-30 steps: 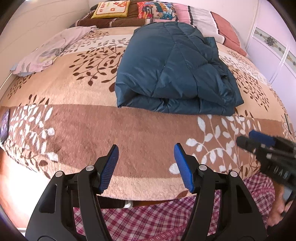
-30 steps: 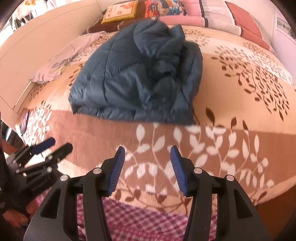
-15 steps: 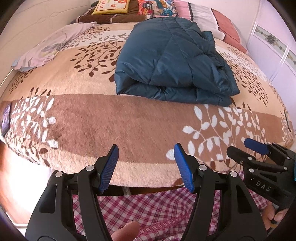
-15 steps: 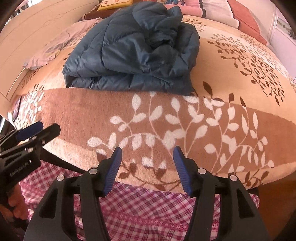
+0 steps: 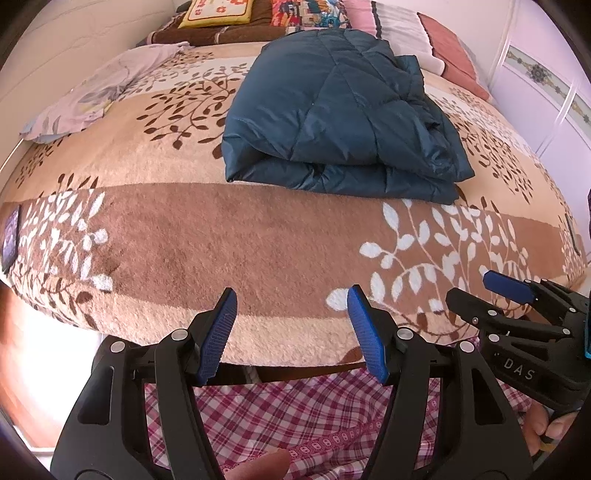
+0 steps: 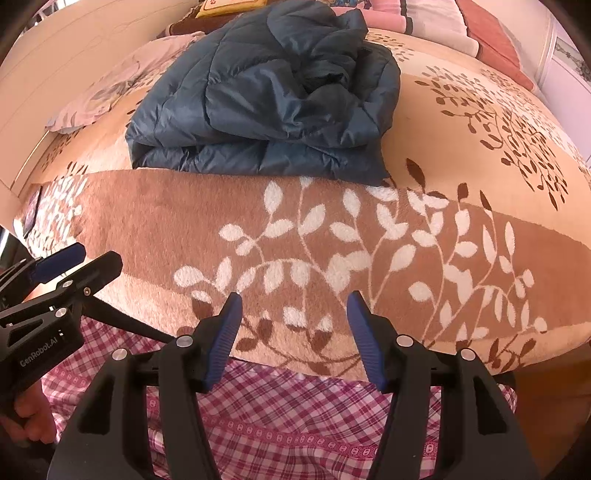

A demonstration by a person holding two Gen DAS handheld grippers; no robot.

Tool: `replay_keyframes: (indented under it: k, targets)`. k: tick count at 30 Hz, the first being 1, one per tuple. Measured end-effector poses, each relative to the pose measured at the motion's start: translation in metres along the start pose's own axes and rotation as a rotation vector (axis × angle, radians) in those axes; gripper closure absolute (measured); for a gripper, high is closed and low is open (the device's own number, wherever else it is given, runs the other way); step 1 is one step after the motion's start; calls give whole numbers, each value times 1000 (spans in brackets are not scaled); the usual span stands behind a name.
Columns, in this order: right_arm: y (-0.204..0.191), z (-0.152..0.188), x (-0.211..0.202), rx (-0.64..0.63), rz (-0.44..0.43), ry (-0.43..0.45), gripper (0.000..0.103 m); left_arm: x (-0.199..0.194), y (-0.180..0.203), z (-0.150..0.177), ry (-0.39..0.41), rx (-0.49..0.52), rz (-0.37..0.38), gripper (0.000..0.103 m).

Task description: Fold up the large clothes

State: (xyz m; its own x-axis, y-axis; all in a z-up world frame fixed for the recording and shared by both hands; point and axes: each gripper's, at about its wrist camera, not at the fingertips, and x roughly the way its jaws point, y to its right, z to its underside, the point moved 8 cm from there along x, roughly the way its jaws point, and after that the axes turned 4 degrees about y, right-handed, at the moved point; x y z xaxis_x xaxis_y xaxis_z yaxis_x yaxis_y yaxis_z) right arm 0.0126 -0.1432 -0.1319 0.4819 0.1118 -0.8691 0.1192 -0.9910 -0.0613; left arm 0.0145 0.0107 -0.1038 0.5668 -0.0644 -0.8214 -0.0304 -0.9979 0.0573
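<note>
A dark teal puffer jacket lies folded into a thick rectangle in the middle of the bed; it also shows in the right wrist view. My left gripper is open and empty, held off the near edge of the bed, well short of the jacket. My right gripper is open and empty too, over the bed's near edge. Each gripper shows in the other's view: the right one at the right, the left one at the left.
The bed carries a brown and beige leaf-pattern blanket. A pale lilac cloth lies at the far left. Pillows line the headboard end. A white wardrobe stands right. Checked pink fabric hangs below the grippers.
Both grippers have drawn back from the jacket toward the near edge of the bed and lowered. The jacket has stayed folded and still. Both stay open.
</note>
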Motion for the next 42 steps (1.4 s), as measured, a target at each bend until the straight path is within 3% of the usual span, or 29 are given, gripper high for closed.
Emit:
replay_keyframes:
  k: [42]
  targets:
    - [1,6,4,-11,6,-18,44,1,0,3,-10,-8,6,41]
